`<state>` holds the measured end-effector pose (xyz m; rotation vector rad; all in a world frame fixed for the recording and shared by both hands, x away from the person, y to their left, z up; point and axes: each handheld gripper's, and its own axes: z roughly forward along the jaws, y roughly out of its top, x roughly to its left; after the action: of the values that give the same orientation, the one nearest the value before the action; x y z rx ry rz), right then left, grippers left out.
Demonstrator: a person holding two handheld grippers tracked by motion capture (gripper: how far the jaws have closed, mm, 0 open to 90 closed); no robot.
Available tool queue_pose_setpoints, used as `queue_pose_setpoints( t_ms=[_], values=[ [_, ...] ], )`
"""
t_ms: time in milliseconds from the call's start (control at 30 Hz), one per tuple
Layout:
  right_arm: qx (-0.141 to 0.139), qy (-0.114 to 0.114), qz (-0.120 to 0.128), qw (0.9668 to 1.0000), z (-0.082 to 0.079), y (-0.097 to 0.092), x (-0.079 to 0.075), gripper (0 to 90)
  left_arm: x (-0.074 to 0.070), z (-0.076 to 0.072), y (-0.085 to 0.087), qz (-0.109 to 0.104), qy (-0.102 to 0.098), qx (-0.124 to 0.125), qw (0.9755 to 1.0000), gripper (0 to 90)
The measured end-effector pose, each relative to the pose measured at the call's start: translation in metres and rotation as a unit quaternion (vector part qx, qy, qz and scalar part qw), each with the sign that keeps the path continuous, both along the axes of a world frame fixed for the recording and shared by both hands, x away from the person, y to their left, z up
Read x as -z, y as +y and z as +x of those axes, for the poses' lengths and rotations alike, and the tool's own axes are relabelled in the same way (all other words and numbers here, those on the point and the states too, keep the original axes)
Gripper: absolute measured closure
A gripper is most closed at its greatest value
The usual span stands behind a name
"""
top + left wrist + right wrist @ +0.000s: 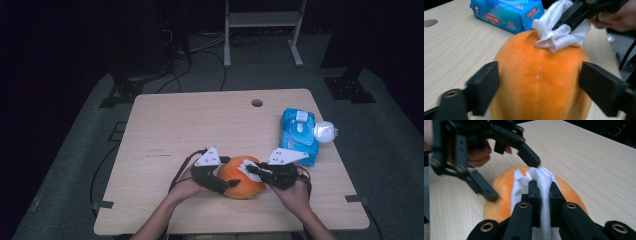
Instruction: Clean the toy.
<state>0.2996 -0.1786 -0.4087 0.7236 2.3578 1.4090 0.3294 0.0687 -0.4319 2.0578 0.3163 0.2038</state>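
A round orange plush fruit [235,186] lies near the table's front edge. My left gripper [223,181] comes at it from the left; in the left gripper view its two black jaws press on either side of the fruit [539,82], shut on it. My right gripper [254,170] reaches in from the right, shut on a crumpled white wipe [556,35] that rests on the top of the fruit. In the right gripper view the wipe [544,182] runs up between the closed jaws, with the orange fruit [501,195] below it.
A blue pack of wet wipes [298,135] lies at the right of the wooden table [175,125], with a round white object [325,131] beside it at the edge. A cable hole [257,103] sits near the far edge.
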Motion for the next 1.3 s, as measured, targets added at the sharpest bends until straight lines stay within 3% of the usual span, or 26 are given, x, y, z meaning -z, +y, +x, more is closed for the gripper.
queue_pose_setpoints(
  t_ms=[100,333,567,667,700,800,1000,1100,1167,1300],
  values=[
    [-0.004,0.004,-0.002,1.0,0.002,-0.001,0.001,83.1,0.005,0.004,0.006,-0.005,0.017,-0.007,0.9998,33.2],
    [0.016,0.023,0.011,0.9995,0.006,-0.02,0.008,83.1,0.01,0.015,0.021,-0.014,0.051,-0.023,0.9983,33.6],
    [-0.002,0.019,0.007,0.9998,-0.003,-0.017,0.007,83.1,0.012,0.02,0.03,-0.02,0.073,-0.041,0.9962,33.4],
    [-0.016,0.018,0.007,0.9997,-0.006,-0.014,0.006,83.1,0.013,0.02,0.032,-0.023,0.075,-0.042,0.996,33.5],
    [-0.03,0.026,0.019,0.999,-0.008,-0.012,0.006,83.0,0.014,0.021,0.034,-0.024,0.078,-0.042,0.9958,34.0],
    [-0.035,0.024,0.017,0.9989,-0.009,-0.01,0.006,83.0,0.014,0.02,0.033,-0.023,0.074,-0.032,0.9965,34.7],
    [0.003,0.031,0.026,0.9992,0.008,-0.017,0.008,83.1,0.015,0.017,0.029,-0.019,0.065,-0.01,0.9977,36.9],
    [0.025,0.054,0.038,0.9975,0.02,-0.027,0.014,83.1,0.015,0.017,0.028,-0.019,0.063,-0.018,0.9976,36.4],
    [0.026,0.061,0.04,0.997,0.019,-0.03,0.016,83.1,0.015,0.018,0.028,-0.018,0.069,-0.033,0.9969,32.0],
    [0.011,0.065,0.034,0.9972,0.009,-0.03,0.015,83.0,0.017,0.019,0.03,-0.025,0.08,-0.039,0.9957,30.1]
  ],
)
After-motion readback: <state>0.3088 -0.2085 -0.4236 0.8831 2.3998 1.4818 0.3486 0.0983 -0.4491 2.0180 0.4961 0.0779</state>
